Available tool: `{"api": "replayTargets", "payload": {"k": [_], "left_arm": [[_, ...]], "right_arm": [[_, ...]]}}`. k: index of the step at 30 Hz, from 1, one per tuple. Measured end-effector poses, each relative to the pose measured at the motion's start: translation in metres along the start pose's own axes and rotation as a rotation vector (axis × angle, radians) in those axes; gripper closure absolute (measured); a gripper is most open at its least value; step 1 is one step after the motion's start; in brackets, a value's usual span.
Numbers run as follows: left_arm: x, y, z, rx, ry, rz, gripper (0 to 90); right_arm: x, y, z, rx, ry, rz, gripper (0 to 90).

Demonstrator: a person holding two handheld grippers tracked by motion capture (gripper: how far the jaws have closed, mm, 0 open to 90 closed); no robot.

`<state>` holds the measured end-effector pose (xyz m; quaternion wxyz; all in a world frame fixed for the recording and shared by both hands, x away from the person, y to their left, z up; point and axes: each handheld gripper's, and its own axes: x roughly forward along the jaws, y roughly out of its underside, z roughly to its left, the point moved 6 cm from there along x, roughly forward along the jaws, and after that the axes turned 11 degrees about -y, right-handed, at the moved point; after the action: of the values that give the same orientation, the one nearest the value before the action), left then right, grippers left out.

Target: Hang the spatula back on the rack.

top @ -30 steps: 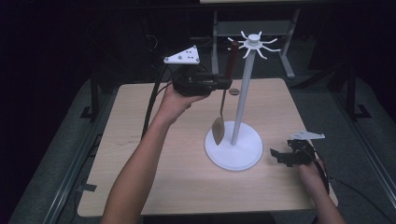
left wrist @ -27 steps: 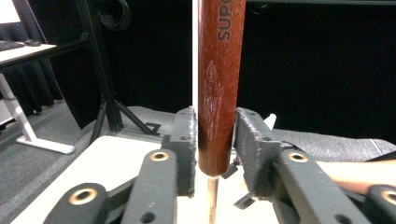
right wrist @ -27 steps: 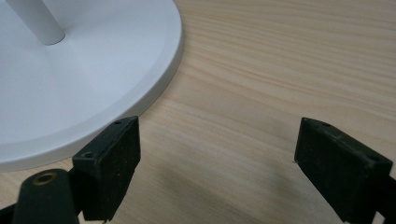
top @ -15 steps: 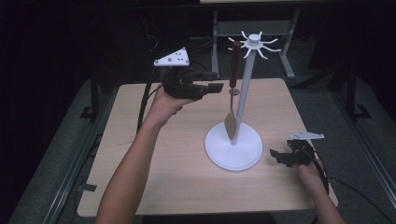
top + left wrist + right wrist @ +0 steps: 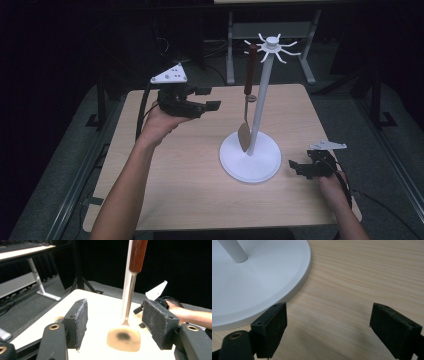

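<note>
A white hook stand (image 5: pixel 259 105) rises from a round base (image 5: pixel 250 162) on the wooden table (image 5: pixel 175 165). A spatula (image 5: pixel 244 135) with a brown handle hangs from one of its top hooks, blade just above the base. My left gripper (image 5: pixel 207 98) hovers left of the stand, clear of the spatula. Its jaws have just been opening and hold nothing. In the left gripper view the spatula blade (image 5: pixel 123 337) hangs beyond the open left gripper (image 5: pixel 115 312). My right gripper (image 5: pixel 296 168) rests open on the table right of the base (image 5: pixel 249 285), its pads (image 5: pixel 274 325) empty.
A small round brown object (image 5: pixel 251 98) lies on the table behind the stand. A grey metal desk frame (image 5: pixel 270 32) stands beyond the far edge. Bare wood stretches across the table's front and left. The right hand sits close to the table's right edge.
The left gripper let go of the spatula handle, opened, and drew away to the left and slightly down. The spatula now hangs from the stand by itself. The right gripper has not moved.
</note>
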<state>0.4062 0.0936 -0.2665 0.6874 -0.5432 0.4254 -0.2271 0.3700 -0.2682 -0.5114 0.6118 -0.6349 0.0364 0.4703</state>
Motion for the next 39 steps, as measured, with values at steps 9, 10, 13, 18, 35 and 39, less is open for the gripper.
{"api": "replayTargets", "payload": {"k": [9, 10, 13, 18, 35, 39], "left_arm": [[-0.017, 0.025, 0.002, -0.013, -0.070, 0.038, 32.4], [-0.020, 0.028, 0.002, -0.014, -0.077, 0.044, 32.3], [-0.029, 0.042, 0.006, -0.026, -0.109, 0.053, 31.4], [-0.036, 0.058, 0.010, -0.041, -0.136, 0.071, 31.1], [-0.052, 0.128, 0.023, -0.092, -0.226, 0.174, 30.8], [-0.055, 0.141, 0.024, -0.101, -0.240, 0.199, 30.7]], "right_arm": [[0.000, -0.001, 0.004, -0.009, -0.004, 0.001, 14.3], [0.001, -0.001, 0.004, -0.009, -0.006, 0.000, 14.3], [0.001, -0.001, 0.003, -0.008, -0.006, 0.005, 14.3], [0.002, 0.000, 0.003, -0.003, -0.005, 0.004, 14.3], [0.002, 0.000, 0.001, 0.001, -0.007, 0.002, 14.3], [0.002, 0.000, 0.001, -0.004, -0.007, 0.003, 14.3]]}}
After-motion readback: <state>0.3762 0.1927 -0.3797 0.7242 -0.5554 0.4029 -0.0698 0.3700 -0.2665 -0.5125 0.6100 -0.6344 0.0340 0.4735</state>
